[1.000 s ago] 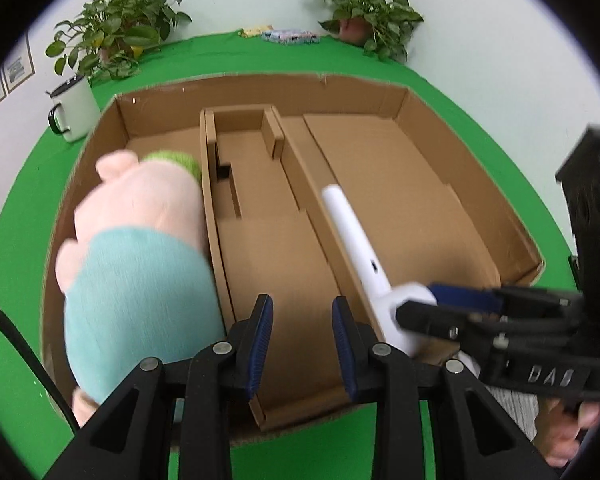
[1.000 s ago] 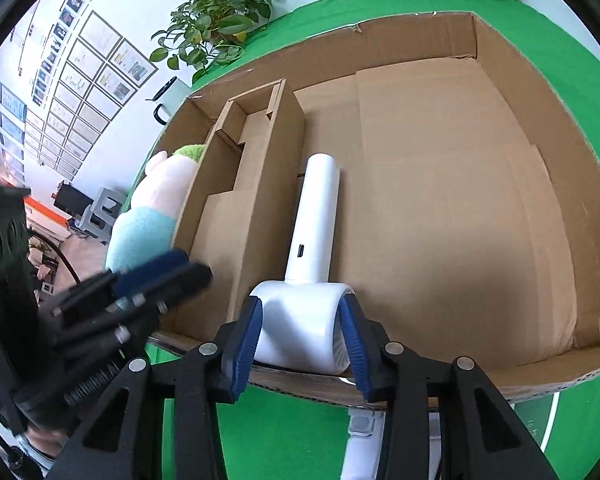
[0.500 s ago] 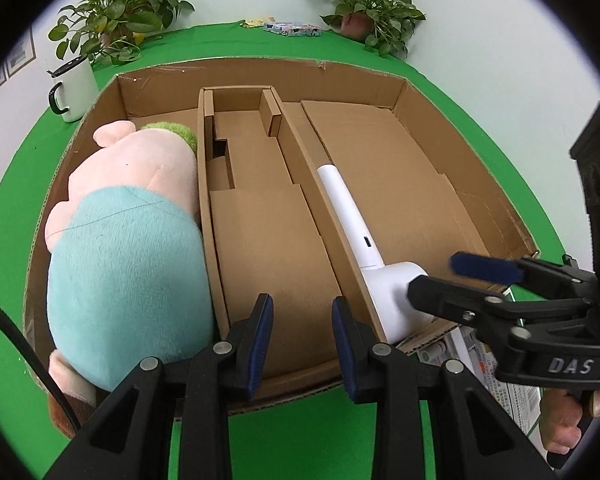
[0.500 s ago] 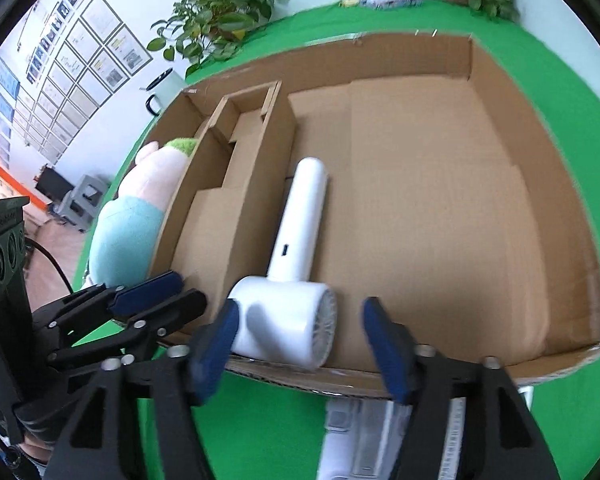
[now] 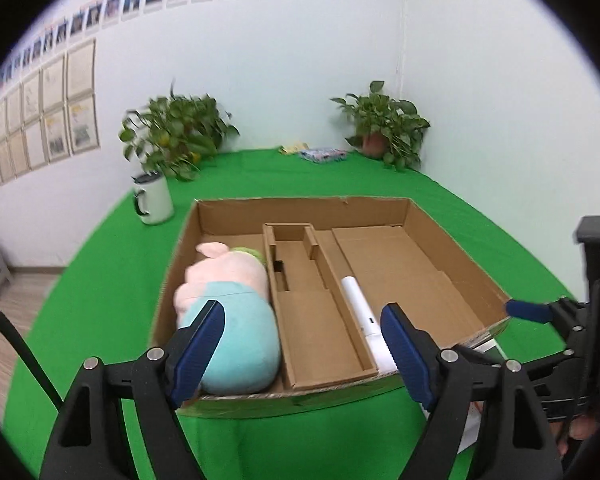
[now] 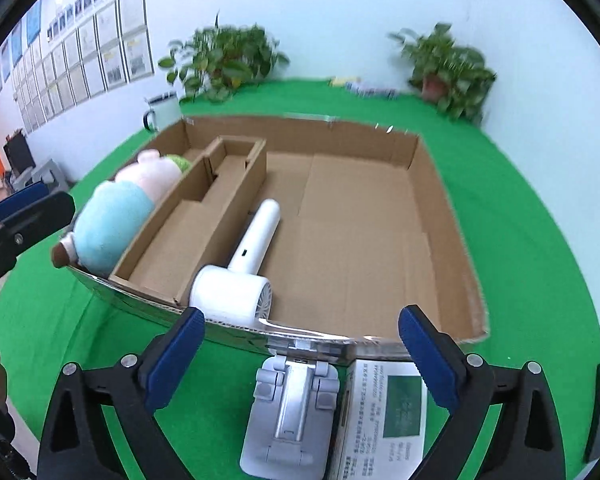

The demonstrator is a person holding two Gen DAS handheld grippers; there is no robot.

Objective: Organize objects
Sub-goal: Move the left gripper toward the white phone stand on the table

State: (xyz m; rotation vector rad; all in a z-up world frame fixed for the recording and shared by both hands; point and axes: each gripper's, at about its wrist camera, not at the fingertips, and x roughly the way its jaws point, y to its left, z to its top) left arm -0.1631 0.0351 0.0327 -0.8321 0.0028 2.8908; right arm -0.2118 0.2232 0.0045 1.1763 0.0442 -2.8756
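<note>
One dryer (image 6: pixel 244 268), one plush (image 6: pixel 116 220), boxed.

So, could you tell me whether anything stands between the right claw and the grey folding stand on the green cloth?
Nothing visible does: the right claw is opening with the grey folding stand lying bare just below it.

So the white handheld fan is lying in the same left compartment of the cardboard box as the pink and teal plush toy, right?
Not quite. In the right wrist view the white handheld fan lies in the wide right compartment of the cardboard box; only the pink and teal plush toy occupies the left one.
</note>
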